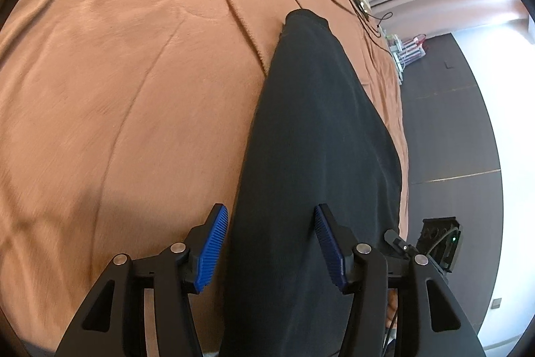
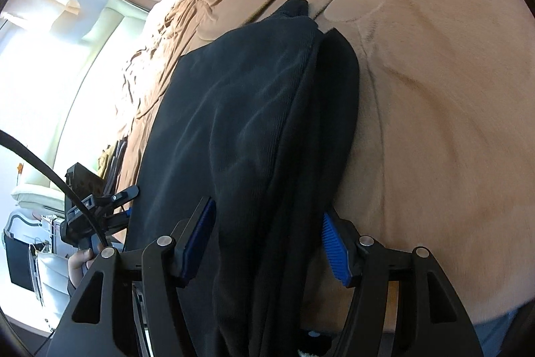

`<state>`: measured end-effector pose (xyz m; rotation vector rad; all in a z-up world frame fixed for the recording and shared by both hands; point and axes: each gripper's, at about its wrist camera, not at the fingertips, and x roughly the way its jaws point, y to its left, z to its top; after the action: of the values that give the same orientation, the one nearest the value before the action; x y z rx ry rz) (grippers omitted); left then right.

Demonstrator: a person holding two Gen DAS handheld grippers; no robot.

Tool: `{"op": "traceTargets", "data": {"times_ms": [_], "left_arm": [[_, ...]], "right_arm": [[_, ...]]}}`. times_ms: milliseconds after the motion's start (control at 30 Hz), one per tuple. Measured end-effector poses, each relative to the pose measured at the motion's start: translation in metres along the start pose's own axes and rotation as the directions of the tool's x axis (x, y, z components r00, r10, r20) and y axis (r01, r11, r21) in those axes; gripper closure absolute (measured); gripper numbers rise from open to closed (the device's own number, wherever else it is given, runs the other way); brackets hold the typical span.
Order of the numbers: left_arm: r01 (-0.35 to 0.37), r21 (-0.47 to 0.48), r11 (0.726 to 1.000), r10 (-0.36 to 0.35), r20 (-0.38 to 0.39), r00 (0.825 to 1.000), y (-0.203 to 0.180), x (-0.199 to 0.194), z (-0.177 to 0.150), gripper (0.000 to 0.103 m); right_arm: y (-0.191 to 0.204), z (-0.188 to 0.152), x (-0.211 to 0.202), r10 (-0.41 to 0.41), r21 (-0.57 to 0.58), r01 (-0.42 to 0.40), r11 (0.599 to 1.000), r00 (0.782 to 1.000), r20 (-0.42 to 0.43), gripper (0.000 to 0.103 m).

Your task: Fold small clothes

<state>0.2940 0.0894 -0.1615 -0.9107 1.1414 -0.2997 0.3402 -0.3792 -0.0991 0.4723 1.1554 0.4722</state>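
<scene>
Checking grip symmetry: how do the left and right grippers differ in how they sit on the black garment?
The left gripper straddles flat, smooth cloth of the black garment; the right gripper straddles a thick bunched fold. The left's blue pads both show fully; cloth partly hides the right's. Both are open over the brown blanket.

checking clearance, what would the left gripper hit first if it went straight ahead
Likely the black fabric garment: it lies directly between the open left gripper fingers, spread on the orange plush blanket. Depth is unclear.

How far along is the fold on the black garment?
Done: black garment lies lengthwise on the orange blanket, one layer already doubled along its edge. In hand: nothing; left gripper and right gripper are open, straddling its near end. Left: grasp and finish folding.
</scene>
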Motion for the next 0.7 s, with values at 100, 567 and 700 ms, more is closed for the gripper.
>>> {"op": "traceTargets", "data": {"times_ms": [100, 567, 700], "left_arm": [[0.005, 0.007, 1.0, -0.005, -0.012, 1.0, -0.003, 0.009, 0.011, 0.047], [-0.002, 0.03, 1.0, 0.003, -0.038, 0.999, -0.012, 0.035, 0.06, 0.051], [0.002, 0.033, 0.999, 0.0, -0.041, 0.999, -0.01, 0.038, 0.072, 0.057]], "right_arm": [[-0.007, 0.01, 0.007, 0.022, 0.019, -0.023, 1.0, 1.0, 0.004, 0.043], [-0.033, 0.048, 0.037, 0.117, 0.069, -0.119, 0.99, 0.993, 0.034, 0.044], [-0.035, 0.057, 0.046, 0.13, 0.061, -0.132, 0.989, 0.991, 0.032, 0.044]]}}
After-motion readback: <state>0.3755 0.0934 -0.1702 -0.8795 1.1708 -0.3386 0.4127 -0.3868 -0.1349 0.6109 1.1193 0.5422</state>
